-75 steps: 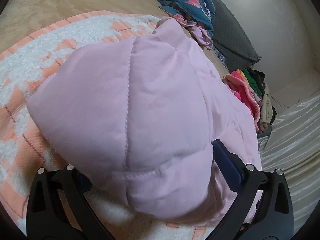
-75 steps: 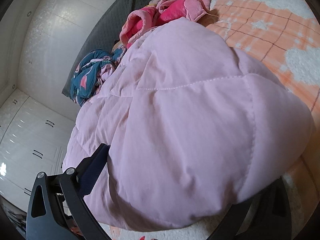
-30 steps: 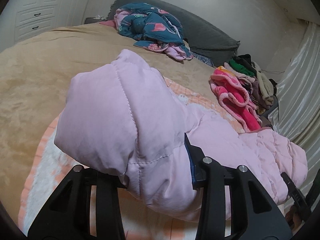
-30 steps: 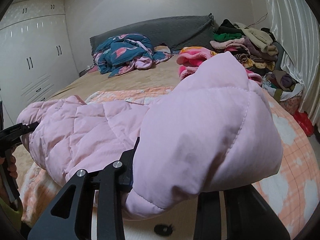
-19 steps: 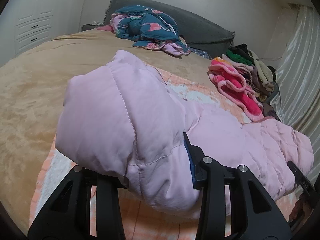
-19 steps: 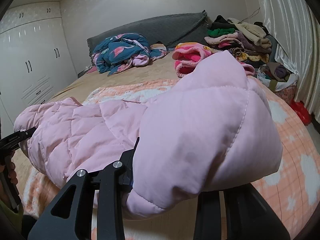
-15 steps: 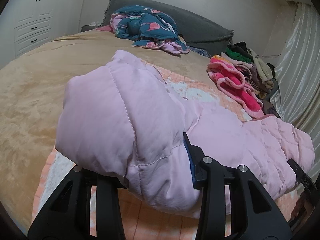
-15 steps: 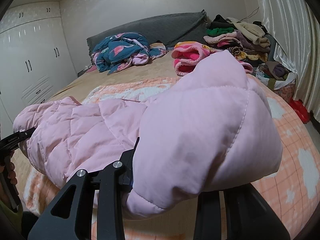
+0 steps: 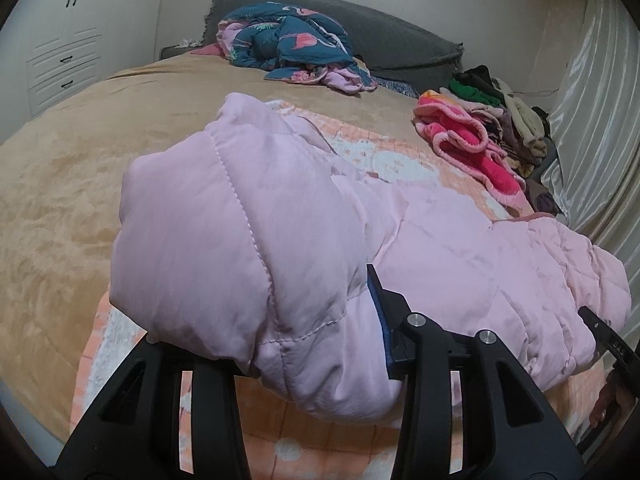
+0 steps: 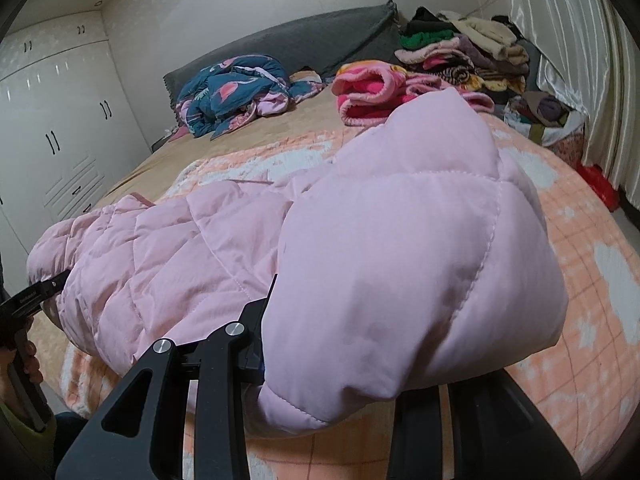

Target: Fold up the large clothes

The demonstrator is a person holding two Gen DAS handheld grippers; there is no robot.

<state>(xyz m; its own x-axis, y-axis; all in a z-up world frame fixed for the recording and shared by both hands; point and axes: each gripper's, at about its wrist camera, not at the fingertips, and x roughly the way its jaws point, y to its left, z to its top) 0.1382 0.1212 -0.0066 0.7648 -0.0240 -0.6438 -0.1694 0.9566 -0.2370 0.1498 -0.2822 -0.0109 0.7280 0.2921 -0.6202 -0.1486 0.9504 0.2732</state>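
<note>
Care with this step, as I judged it, meant keeping both ends of the pink jacket [image 9: 248, 240] level and taut while carrying its edge across the orange blanket [image 10: 580, 320], then lowering it flat so the padding did not bunch. Each tool needed an even pull, or the fold would skew. The left gripper [image 9: 280, 356] was closed partway on a thick puffed corner of the jacket, which bulged up and over its fingers and hid the left one; the blue pad of the right finger [image 9: 378, 308] pressed into the fabric. The right gripper [image 10: 340, 376] was clamped likewise on the other corner, its right finger hidden beneath. Between them the jacket sagged onto the blanket near the bed's foot
</note>
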